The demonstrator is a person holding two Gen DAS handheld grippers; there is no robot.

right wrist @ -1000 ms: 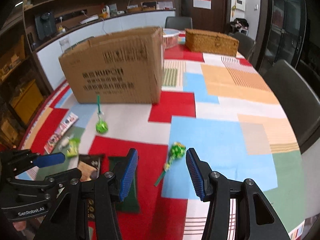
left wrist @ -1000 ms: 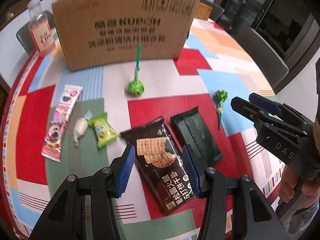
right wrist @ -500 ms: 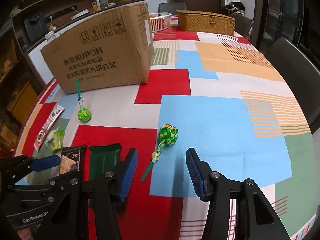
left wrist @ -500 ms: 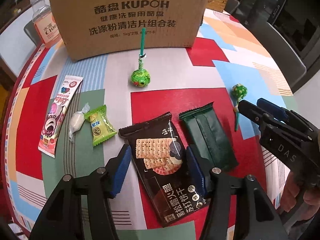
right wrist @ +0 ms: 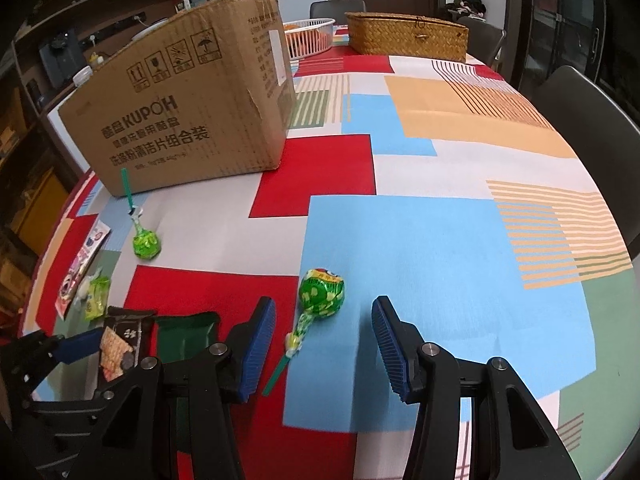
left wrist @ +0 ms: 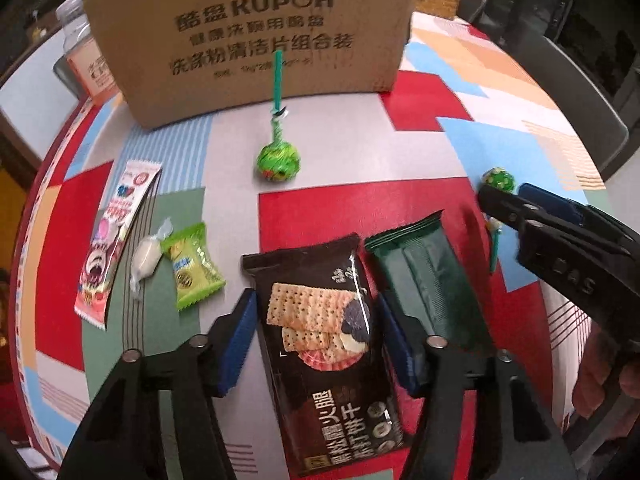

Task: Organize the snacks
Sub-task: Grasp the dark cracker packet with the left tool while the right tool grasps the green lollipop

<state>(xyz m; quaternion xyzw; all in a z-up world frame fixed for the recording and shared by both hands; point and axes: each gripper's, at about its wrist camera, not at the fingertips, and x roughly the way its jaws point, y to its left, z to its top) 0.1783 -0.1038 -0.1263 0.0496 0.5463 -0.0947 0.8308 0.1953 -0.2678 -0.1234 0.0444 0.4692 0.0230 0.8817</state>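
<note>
A dark cracker pack (left wrist: 320, 340) lies flat on the patchwork tablecloth, and a dark green pack (left wrist: 428, 280) lies beside it on the right. My left gripper (left wrist: 316, 316) hangs over the cracker pack with a blue pad on each side; its jaws are closing, and the pads do not press the pack. A green lollipop (right wrist: 322, 290) lies between the fingers of my right gripper (right wrist: 323, 320), which is open and not touching it. Another green lollipop (left wrist: 279, 162) rests in front of the cardboard box (left wrist: 260, 32). To the left lie a green candy (left wrist: 192, 266), a white candy (left wrist: 146, 258) and a pink packet (left wrist: 114, 240).
A bottle (left wrist: 80, 52) stands left of the box at the table's edge. Behind the box are a wicker basket (right wrist: 404, 34) and a white basket (right wrist: 308, 36). A dark chair (right wrist: 592, 120) stands at the right side. The two grippers are close together above the packs.
Both grippers have sunk toward the table. The left one has closed in over the cracker pack. The lollipop, earlier ahead of the right fingers, now lies between them.
</note>
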